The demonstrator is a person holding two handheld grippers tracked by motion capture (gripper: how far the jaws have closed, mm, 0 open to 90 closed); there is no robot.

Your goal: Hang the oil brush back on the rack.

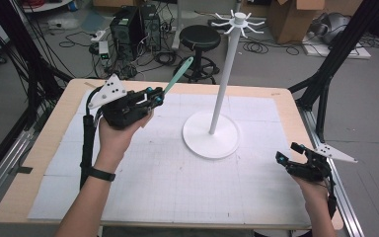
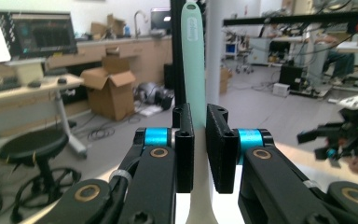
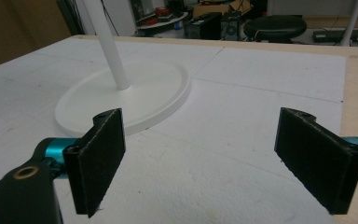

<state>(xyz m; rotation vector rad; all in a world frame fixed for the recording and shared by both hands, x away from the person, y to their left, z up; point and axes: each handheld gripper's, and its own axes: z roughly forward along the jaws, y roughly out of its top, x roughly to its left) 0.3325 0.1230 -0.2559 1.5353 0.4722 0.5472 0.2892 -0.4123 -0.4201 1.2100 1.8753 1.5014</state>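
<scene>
High view: left tongs [image 1: 157,97] clamped on a mint-green utensil [image 1: 179,74], raised above the surface [image 1: 143,187], handle aimed toward the hook stand [image 1: 225,74], likely for hanging. Right tongs [image 1: 287,153] apart, idle low.

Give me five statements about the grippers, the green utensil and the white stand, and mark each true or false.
1. The left gripper is shut on the green utensil. True.
2. The right gripper holds the stand's pole. False: its jaws are open, nothing between them.
3. The stand is upright on the white mat. True.
4. The utensil hangs from the stand's top hooks. False: it is held in the left gripper, apart from them.
5. The right gripper is near the mat's right edge. True.
</scene>
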